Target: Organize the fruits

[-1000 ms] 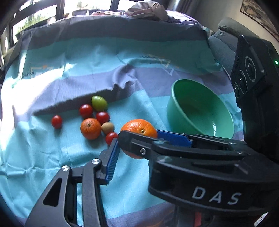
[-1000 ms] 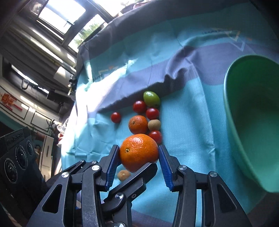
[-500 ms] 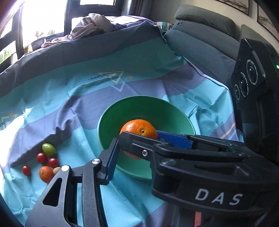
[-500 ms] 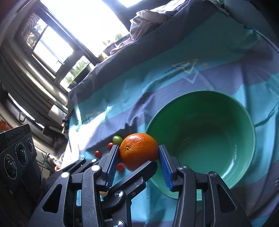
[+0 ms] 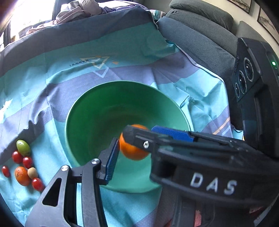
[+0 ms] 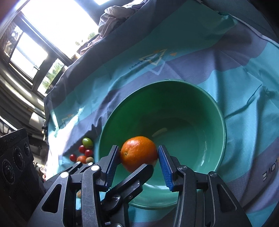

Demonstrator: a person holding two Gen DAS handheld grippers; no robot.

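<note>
A large orange (image 6: 139, 153) hangs over the near part of the green bowl (image 6: 200, 108), and my right gripper (image 6: 138, 150) is shut on it, a blue pad at each side. My left gripper (image 5: 139, 145) comes in crosswise. Its jaws are opening around the same orange (image 5: 134, 152), which looks blurred and low beside the left pad. Its other finger (image 6: 139, 176) passes under the fruit. The right gripper (image 5: 140, 130) hides that finger in the left wrist view. Loose fruit lies left of the bowl (image 5: 90, 97): a green fruit (image 5: 22, 147), a small orange (image 5: 21, 175) and several cherry tomatoes (image 5: 17, 157).
A teal and purple striped cloth (image 5: 122, 52) covers the surface. A grey sofa (image 5: 200, 35) runs along the far right edge and a heap of clothes (image 5: 78, 12) lies at the back under bright windows. The right gripper's camera box (image 5: 252, 87) fills the right side.
Both grippers have carried the orange from above the loose fruit to over the green bowl. In the left wrist view the orange now sits lower between the fingers.
</note>
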